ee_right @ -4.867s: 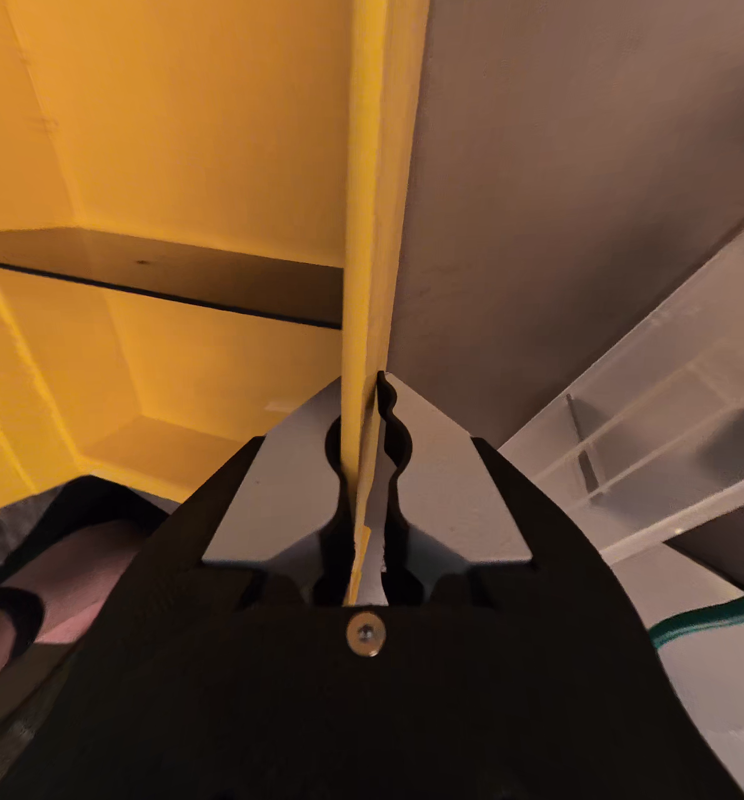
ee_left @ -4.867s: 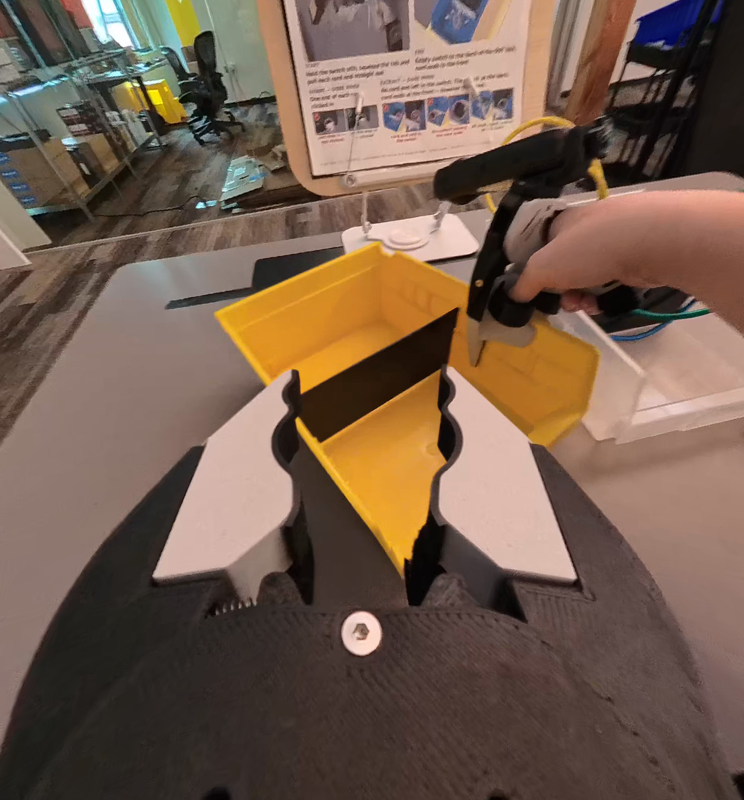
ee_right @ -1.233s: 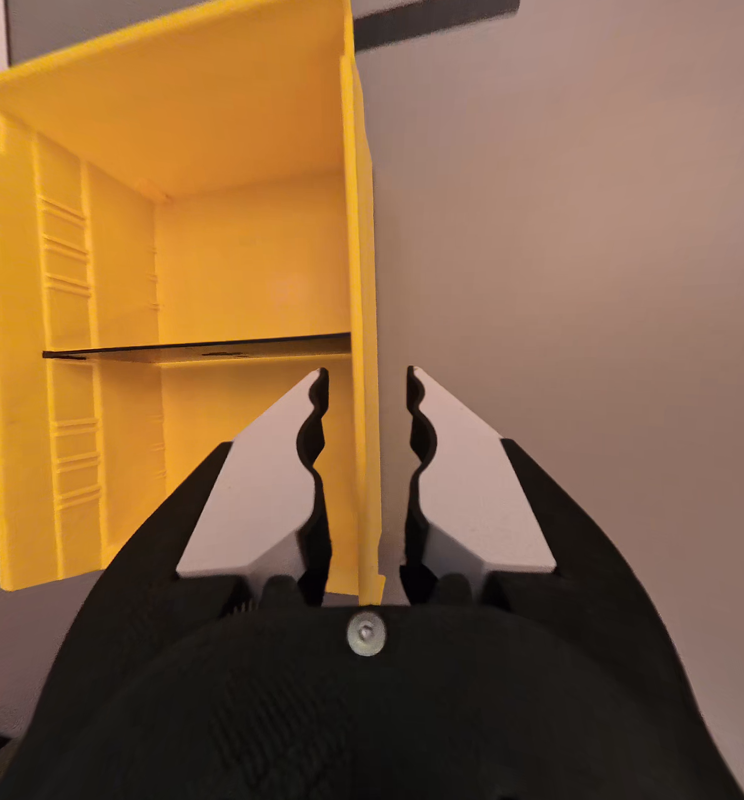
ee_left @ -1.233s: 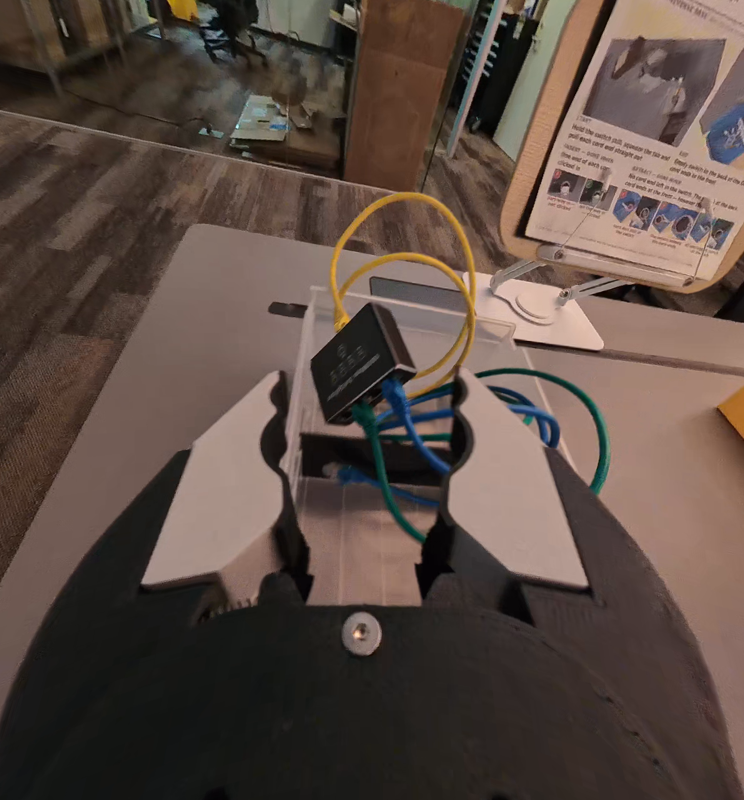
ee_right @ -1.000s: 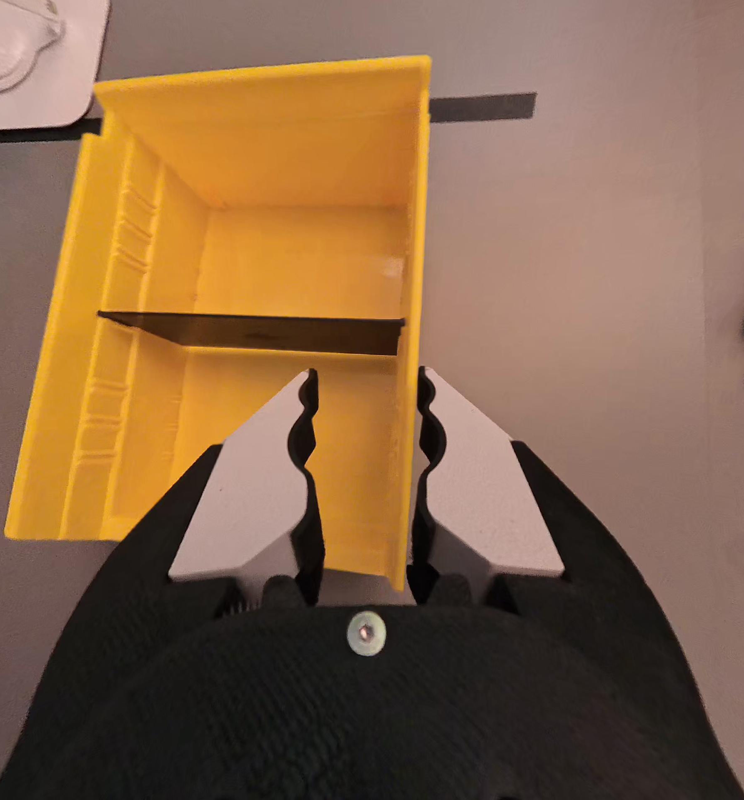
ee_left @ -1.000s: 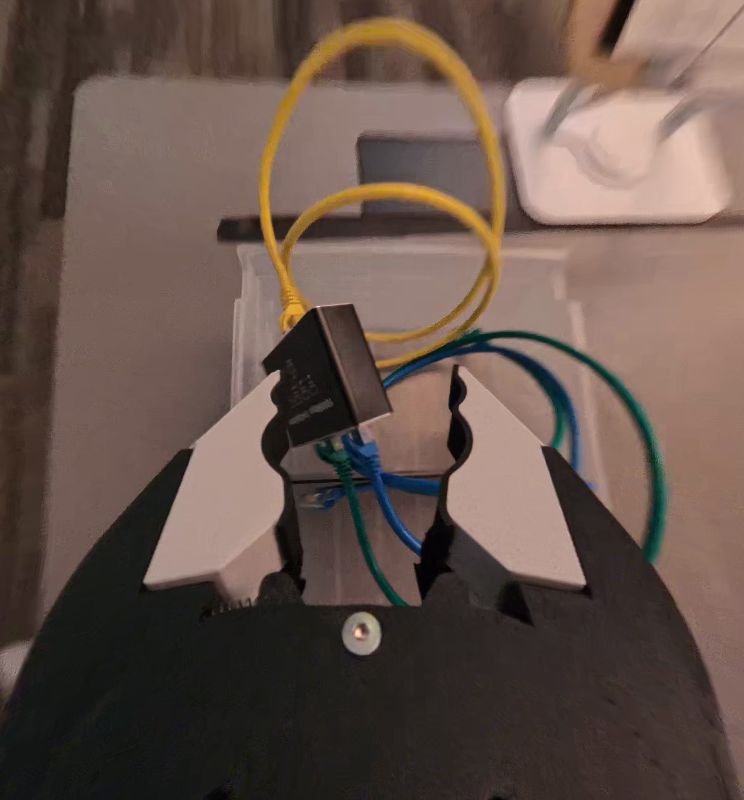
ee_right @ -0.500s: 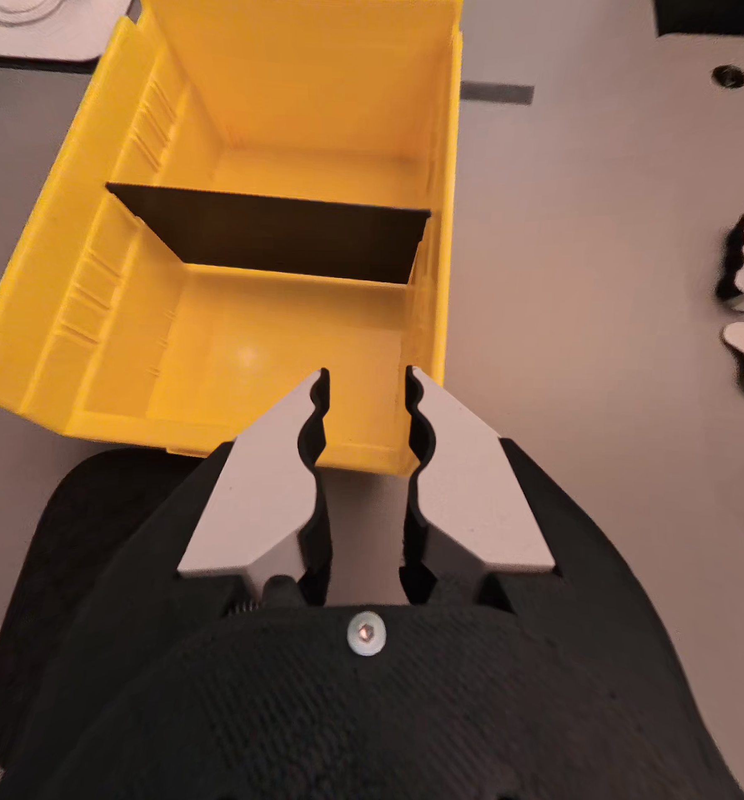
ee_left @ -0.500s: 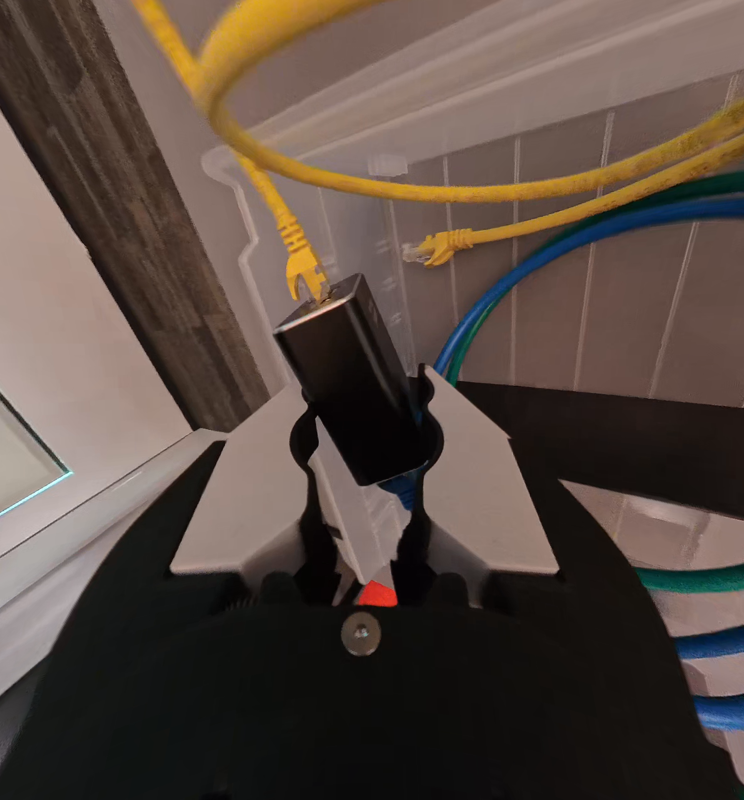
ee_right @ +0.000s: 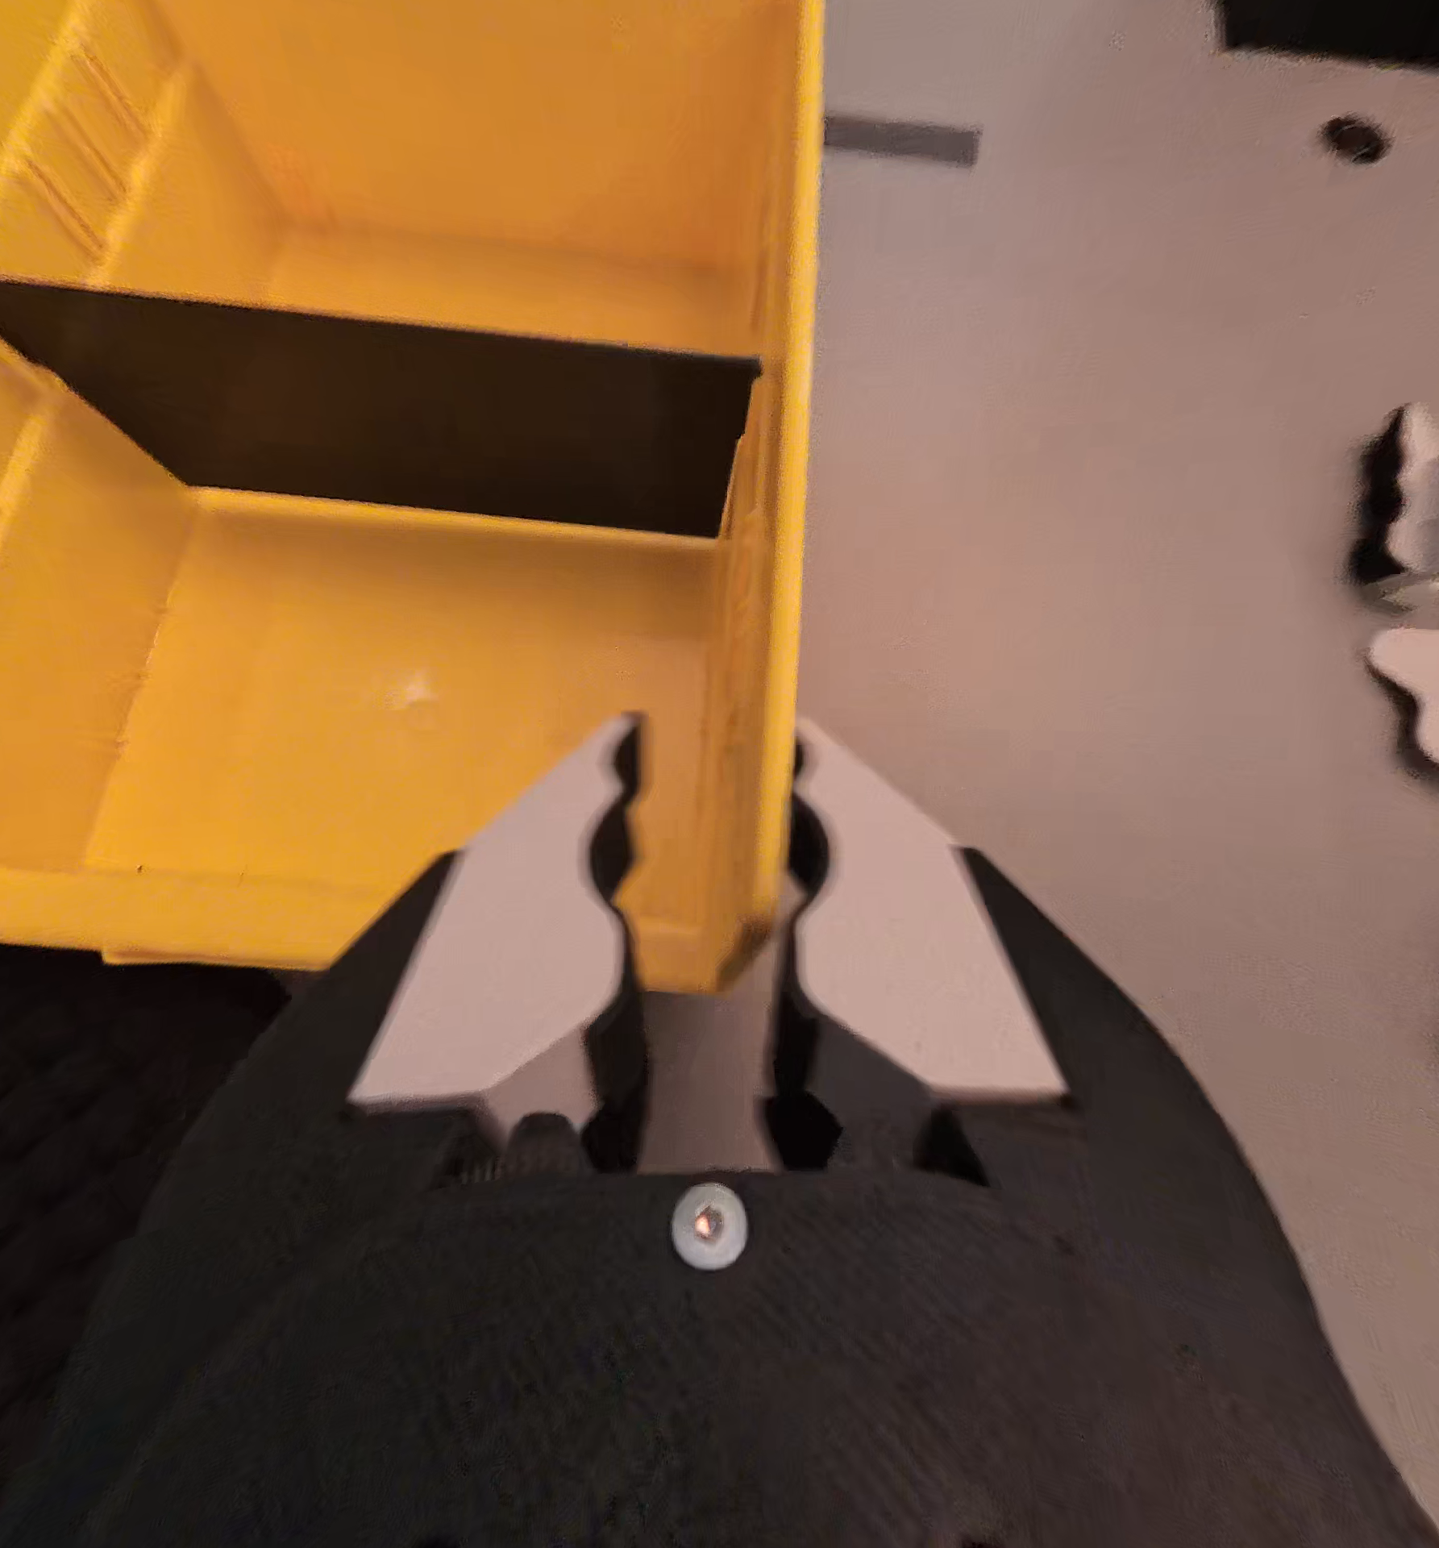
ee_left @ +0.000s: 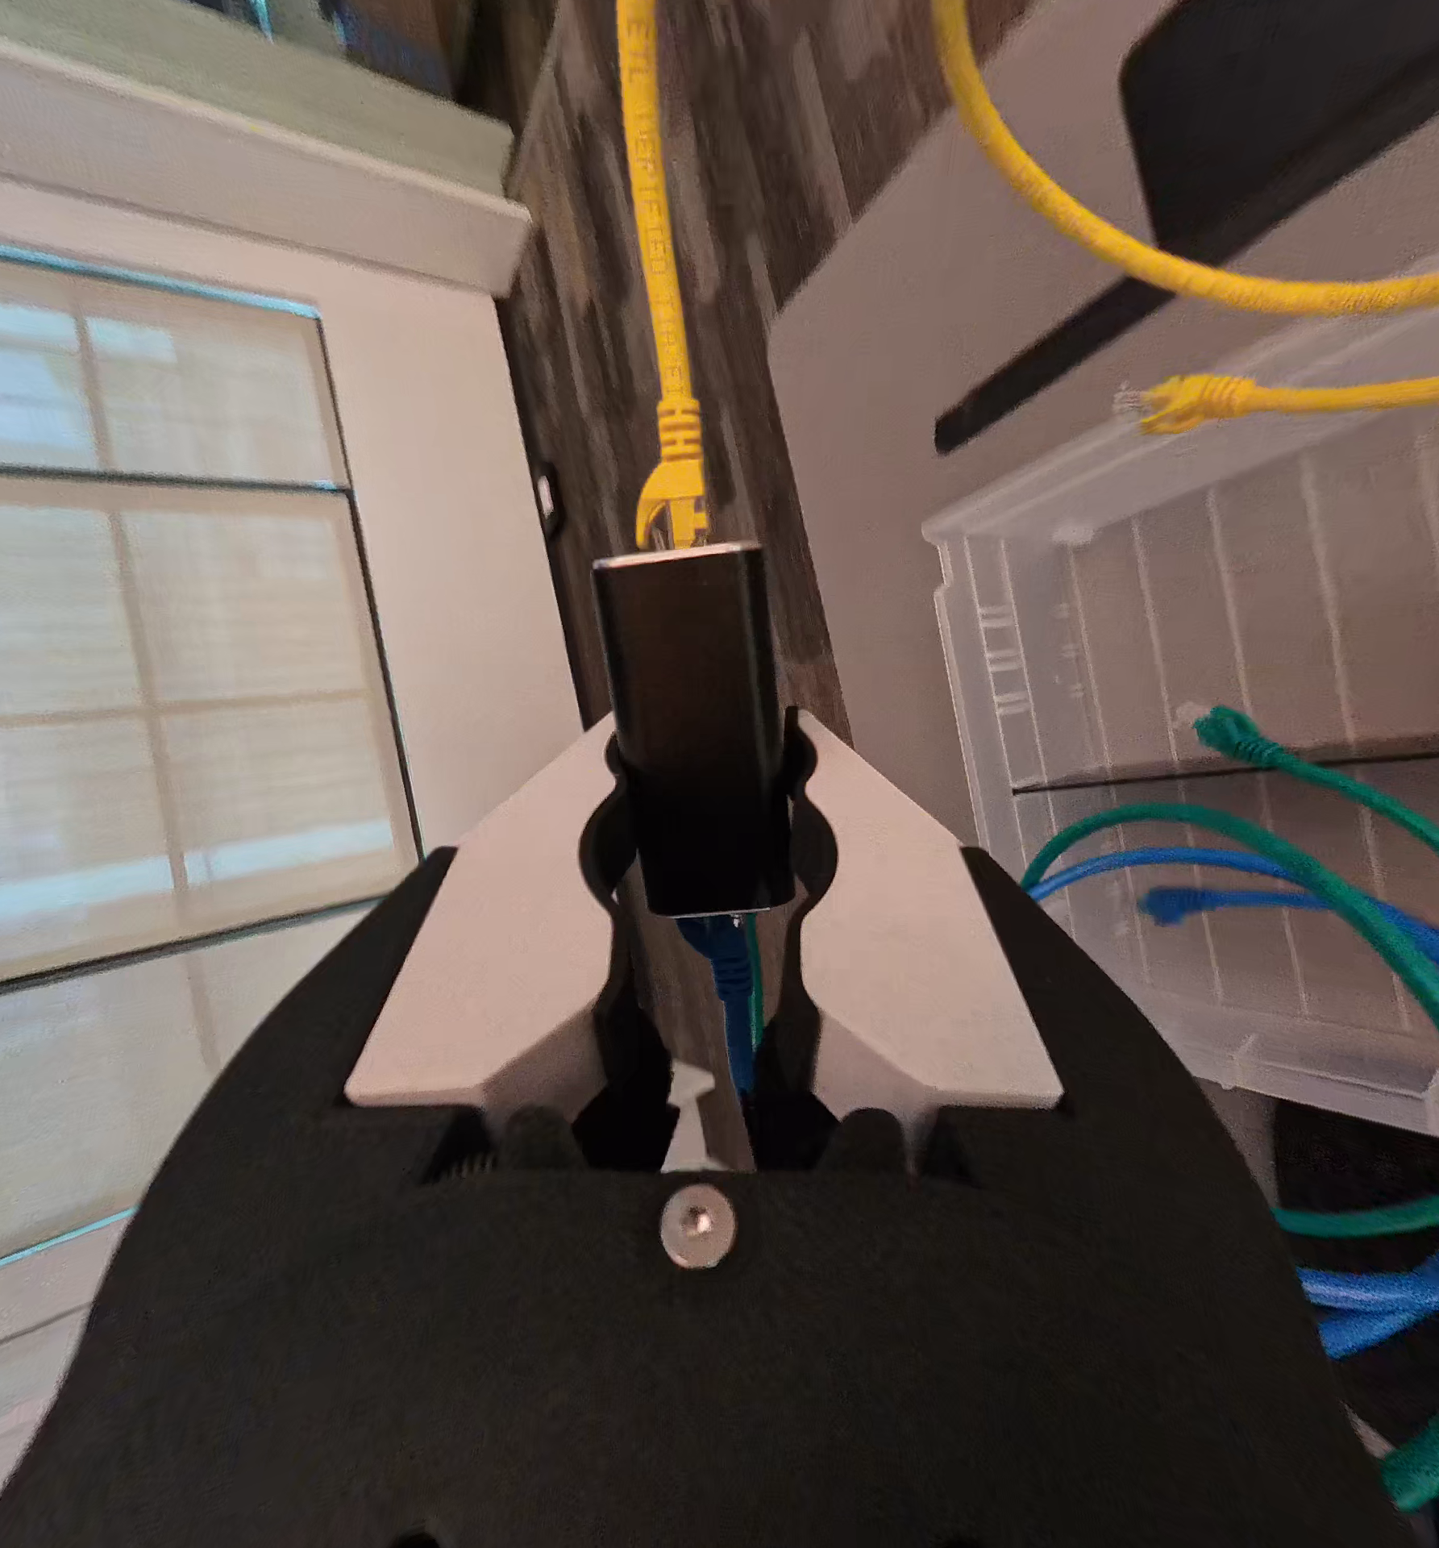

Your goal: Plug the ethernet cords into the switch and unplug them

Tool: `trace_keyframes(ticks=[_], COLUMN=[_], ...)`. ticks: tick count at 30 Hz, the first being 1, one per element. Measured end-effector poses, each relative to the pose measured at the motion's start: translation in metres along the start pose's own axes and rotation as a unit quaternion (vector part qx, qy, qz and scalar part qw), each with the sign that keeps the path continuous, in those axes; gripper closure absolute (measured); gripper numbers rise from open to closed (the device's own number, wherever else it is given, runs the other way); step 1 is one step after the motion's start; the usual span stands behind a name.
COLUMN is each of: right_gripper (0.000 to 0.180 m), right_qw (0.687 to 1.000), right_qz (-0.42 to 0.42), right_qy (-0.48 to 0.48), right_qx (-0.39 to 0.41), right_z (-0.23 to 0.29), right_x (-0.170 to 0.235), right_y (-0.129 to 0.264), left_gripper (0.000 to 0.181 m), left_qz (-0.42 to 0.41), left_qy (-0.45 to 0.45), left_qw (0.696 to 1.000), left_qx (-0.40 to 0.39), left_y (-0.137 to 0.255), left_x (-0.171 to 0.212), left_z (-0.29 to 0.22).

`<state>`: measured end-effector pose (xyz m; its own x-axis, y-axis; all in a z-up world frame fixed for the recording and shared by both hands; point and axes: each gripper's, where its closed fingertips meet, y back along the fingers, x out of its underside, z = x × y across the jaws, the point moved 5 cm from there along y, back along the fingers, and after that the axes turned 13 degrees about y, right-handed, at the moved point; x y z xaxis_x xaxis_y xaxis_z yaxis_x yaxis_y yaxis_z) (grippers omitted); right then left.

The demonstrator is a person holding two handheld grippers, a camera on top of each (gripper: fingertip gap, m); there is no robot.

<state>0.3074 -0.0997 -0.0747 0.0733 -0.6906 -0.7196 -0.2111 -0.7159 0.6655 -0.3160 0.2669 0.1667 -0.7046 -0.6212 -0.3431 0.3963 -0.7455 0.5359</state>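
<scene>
Two views differ: only the left wrist view shows the left gripper [ee_left: 703, 737] clamping the black switch [ee_left: 691, 720] at centre, yellow cord [ee_left: 661, 251] plugged above. Only the right shows the right gripper [ee_right: 716, 737], narrowly parted astride the yellow bin [ee_right: 791, 419] wall on the bench [ee_right: 1118, 419].

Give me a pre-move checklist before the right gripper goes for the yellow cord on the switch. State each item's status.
1. Switch clamped between the left gripper fingers: ok.
2. Yellow cord's plug seated in the switch's far end: ok, it looks inserted; latch state cannot tell.
3. Blue cord and green cord at the switch's near end: blue looks plugged in; green cannot tell.
4. Right gripper free to move: ok, fingers apart and gripping nothing.
5. Right gripper clear of the yellow bin: not ok, the bin's side wall lies between the fingers in that view.
6. Yellow cord's other plug loose, not snagged: ok.
</scene>
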Motion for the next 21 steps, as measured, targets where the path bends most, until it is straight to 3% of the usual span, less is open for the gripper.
trace_keyframes(ticks=[1, 3, 6, 10, 12, 13, 16, 19, 21], right_gripper=[0.171, 0.175, 0.176, 0.175, 0.159, 0.146, 0.142, 0.143, 0.143], right_qw=[1.0, 0.999, 0.995, 0.995, 0.996, 0.994, 0.974, 0.935, 0.911], right_qz=[0.006, -0.009, -0.024, -0.027, -0.036, -0.058, -0.183, -0.346, -0.408], right_qy=[0.004, -0.037, -0.098, -0.093, -0.063, -0.043, -0.001, 0.034, 0.056], right_qx=[0.012, -0.006, 0.003, 0.007, 0.047, 0.077, 0.134, 0.077, 0.009], right_z=[-0.003, -0.004, -0.015, -0.018, -0.021, -0.023, -0.016, 0.022, 0.051], right_x=[0.003, 0.002, 0.006, 0.008, 0.004, -0.003, -0.046, -0.101, -0.13], right_y=[-0.002, -0.004, -0.006, -0.004, 0.002, 0.012, 0.059, 0.108, 0.129], left_gripper=[0.149, 0.15, 0.15, 0.15, 0.15, 0.15, 0.15, 0.149, 0.15], left_qz=[-0.021, -0.066, -0.14, -0.244, -0.287, -0.306, -0.367, -0.413, -0.438], left_qy=[0.004, 0.012, 0.027, 0.037, 0.036, 0.034, 0.03, 0.035, 0.041], left_qw=[1.0, 0.998, 0.99, 0.965, 0.949, 0.941, 0.903, 0.851, 0.809], left_qx=[0.0, 0.002, 0.021, 0.092, 0.122, 0.141, 0.221, 0.323, 0.391], left_y=[0.014, 0.043, 0.087, 0.15, 0.182, 0.198, 0.246, 0.287, 0.306], left_x=[-0.005, -0.017, -0.034, -0.055, -0.063, -0.067, -0.075, -0.076, -0.072], left_z=[0.005, 0.013, 0.018, 0.007, 0.001, -0.003, -0.017, -0.039, -0.055])
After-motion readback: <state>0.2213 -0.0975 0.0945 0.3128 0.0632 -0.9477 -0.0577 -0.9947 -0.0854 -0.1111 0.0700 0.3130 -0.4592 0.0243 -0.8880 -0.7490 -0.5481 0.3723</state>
